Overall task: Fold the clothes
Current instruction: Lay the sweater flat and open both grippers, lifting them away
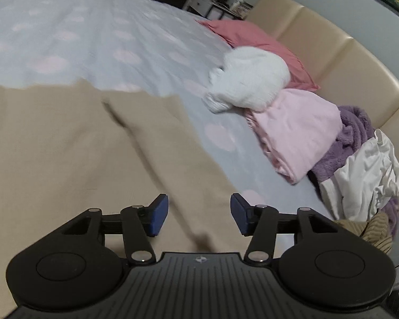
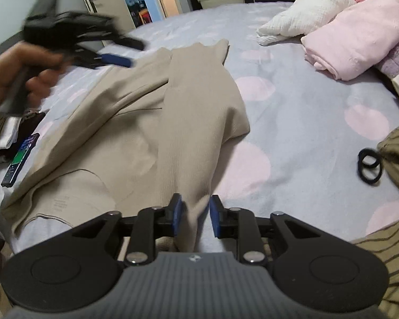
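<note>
A beige garment [image 2: 135, 122] lies spread and partly folded on the bed [image 2: 292, 122]. One fold of it rises in a ridge to my right gripper [image 2: 196, 219], whose blue pads [image 2: 177, 216] are shut on the cloth. In the left wrist view my left gripper [image 1: 199, 214] hovers open over the beige garment [image 1: 66, 146], near its right edge, with nothing between its fingers. The right wrist view shows that left gripper [image 2: 114, 59] blurred, held by a hand [image 2: 16, 74] above the garment's far left part.
Along the padded headboard [image 1: 345, 61] sits a pile: a white bundle [image 1: 252, 79], a folded pink piece [image 1: 298, 133], purple fleece [image 1: 356, 130] and a white shirt [image 1: 364, 175]. A phone [image 2: 21, 159], black hair ties [image 2: 369, 166] and an olive striped garment [image 2: 396, 143] lie around.
</note>
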Demonstrator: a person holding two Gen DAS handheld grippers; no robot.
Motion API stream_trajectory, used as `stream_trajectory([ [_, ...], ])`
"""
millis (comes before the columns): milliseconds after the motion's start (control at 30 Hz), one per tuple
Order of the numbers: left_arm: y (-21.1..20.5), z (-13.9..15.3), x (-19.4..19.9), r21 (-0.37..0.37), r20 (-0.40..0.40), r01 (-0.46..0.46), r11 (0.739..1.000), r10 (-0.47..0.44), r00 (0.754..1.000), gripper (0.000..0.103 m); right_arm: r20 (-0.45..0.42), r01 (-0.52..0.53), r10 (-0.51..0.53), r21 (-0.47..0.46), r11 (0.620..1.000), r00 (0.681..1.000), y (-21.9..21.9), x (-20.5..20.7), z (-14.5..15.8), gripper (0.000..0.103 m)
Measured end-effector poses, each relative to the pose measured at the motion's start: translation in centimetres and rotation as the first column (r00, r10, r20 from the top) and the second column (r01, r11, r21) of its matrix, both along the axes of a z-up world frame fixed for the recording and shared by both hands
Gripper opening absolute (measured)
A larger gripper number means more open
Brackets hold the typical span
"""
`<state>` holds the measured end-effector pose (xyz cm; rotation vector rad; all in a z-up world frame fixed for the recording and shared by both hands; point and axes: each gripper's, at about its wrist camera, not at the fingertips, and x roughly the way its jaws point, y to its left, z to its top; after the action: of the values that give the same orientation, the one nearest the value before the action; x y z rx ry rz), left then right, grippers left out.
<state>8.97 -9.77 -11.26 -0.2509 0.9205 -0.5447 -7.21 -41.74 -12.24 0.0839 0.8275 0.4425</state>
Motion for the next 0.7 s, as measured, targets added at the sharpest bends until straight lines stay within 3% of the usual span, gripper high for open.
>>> stream_trajectory([
  [33, 1.4, 0.4, -0.6, 0.020, 0.005, -0.013, 1.000, 0.012, 1.000, 0.051, 0.009, -0.005, 0.005, -0.013, 1.000, 1.000, 0.1, -0.1, 0.7, 0.040],
  [200, 8.0, 1.6, -4.4, 0.095, -0.022, -0.106, 0.990, 0.108, 0.994, 0.052, 0.012, -0.077, 0.078, -0.058, 0.995, 0.997, 0.5, -0.3, 4.8, 0.045],
  [467, 14.7, 3.5, -14.5, 0.243, -0.073, -0.102, 0.965, 0.123, 0.990, 0.059, -0.084, -0.240, 0.228, -0.197, 0.951, 0.970, 1.7, 0.8, 10.8, 0.056],
  [600, 16.0, 3.0, -19.7, 0.245, -0.113, -0.055, 0.968, 0.085, 0.990, 0.062, -0.124, -0.267, 0.240, -0.298, 0.917, 0.963, 2.7, 1.5, 12.7, 0.056],
  [700, 16.3, 1.9, -22.0, 0.198, -0.121, -0.049, 0.979, 0.074, 0.990, 0.062, -0.078, -0.317, 0.310, -0.350, 0.881, 0.948, 4.4, 0.8, 12.7, 0.063],
])
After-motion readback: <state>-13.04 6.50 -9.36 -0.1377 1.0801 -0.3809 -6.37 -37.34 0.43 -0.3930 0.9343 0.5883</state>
